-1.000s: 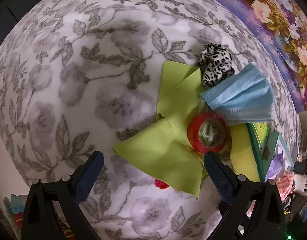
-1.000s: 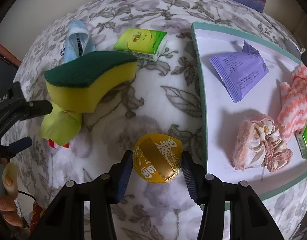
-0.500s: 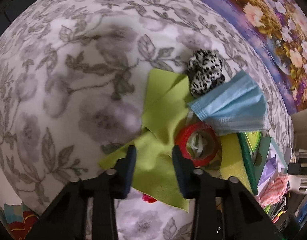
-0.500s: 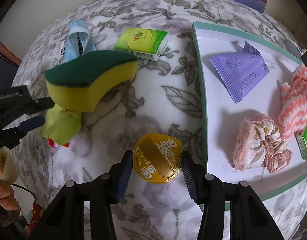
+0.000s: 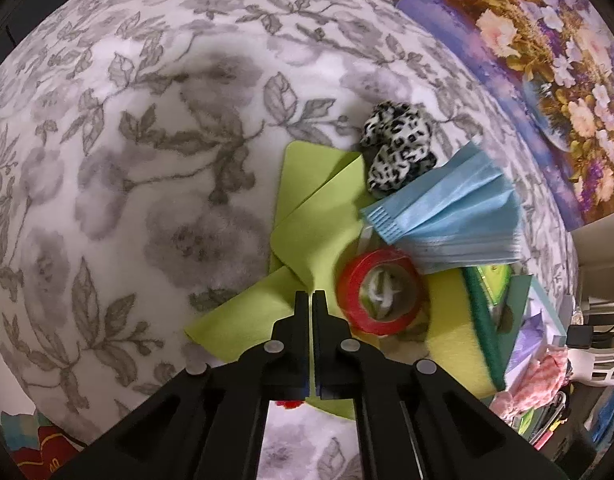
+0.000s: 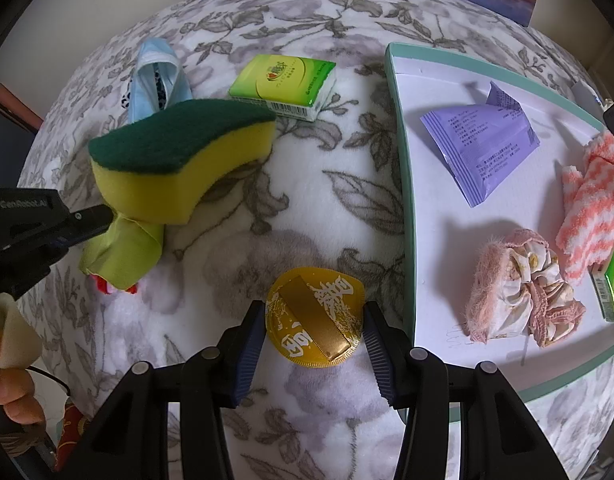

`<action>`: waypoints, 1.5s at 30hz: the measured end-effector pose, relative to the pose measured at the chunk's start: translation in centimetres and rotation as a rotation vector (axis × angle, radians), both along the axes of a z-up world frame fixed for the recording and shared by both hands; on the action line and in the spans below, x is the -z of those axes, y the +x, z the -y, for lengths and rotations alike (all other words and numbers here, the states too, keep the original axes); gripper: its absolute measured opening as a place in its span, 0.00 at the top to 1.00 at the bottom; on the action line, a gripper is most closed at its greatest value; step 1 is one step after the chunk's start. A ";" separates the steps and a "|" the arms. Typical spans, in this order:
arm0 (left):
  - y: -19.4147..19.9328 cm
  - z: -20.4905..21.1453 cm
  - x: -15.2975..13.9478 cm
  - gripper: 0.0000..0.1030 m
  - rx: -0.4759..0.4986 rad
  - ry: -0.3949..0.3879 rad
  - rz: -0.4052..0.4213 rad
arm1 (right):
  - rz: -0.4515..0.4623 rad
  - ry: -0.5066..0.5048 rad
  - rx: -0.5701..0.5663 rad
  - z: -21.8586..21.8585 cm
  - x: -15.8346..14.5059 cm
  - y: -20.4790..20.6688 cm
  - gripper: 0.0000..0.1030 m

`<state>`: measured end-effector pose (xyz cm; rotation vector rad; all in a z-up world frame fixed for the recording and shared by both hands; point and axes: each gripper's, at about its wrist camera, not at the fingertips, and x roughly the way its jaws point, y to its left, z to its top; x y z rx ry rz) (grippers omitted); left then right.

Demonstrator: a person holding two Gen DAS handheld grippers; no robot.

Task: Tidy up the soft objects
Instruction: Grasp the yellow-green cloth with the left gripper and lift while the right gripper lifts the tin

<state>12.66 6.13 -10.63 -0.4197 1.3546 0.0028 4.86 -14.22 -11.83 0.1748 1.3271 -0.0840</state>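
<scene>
Soft objects lie scattered on a floral blanket (image 5: 155, 184), and the green cloth (image 5: 315, 216) at the left end of the pile is the one in hand. Its near flap is pinched between the pads of the left tool (image 5: 311, 300), whose jaws stand together on the fabric. A red tape roll (image 5: 381, 296) sits on the cloth just right of that pinch, a leopard scrunchie (image 5: 399, 152) touches its far corner, and a blue face mask (image 5: 455, 220) overlaps its right edge. To do this step well, I would lift slowly and draw the cloth leftward and near, so the roll slides off rather than riding up with it. The cloth will drape and trail, so it needs height before it crosses anything.

Further right, a yellow-and-green sponge (image 6: 179, 164) rests partly on the same cloth; its weight may drag, so a gentle tug first seems wise. Beyond it lies a green tissue pack (image 6: 283, 84).

Right again, the right tool (image 6: 313, 320) has its jaws apart around a gold round sachet (image 6: 315, 320); whether the pads press it I cannot tell. At the far right a white tray (image 6: 427, 240) already holds a purple packet (image 6: 481, 148), a pink scrunchie (image 6: 523, 288) and a striped pink cloth (image 6: 591, 208), a likely destination.
</scene>
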 end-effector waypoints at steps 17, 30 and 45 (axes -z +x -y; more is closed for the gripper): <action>0.3 -0.5 -1.2 1.00 -0.017 0.065 0.027 | 0.011 0.012 0.006 0.1 -0.7 -0.2 0.50; 0.2 -2.3 0.2 0.51 -0.076 0.145 -0.030 | 0.011 0.009 0.009 -0.2 -0.7 -0.1 0.50; -0.5 1.3 1.6 0.75 0.080 0.106 -0.034 | 0.018 0.032 0.018 0.2 -1.1 -0.2 0.50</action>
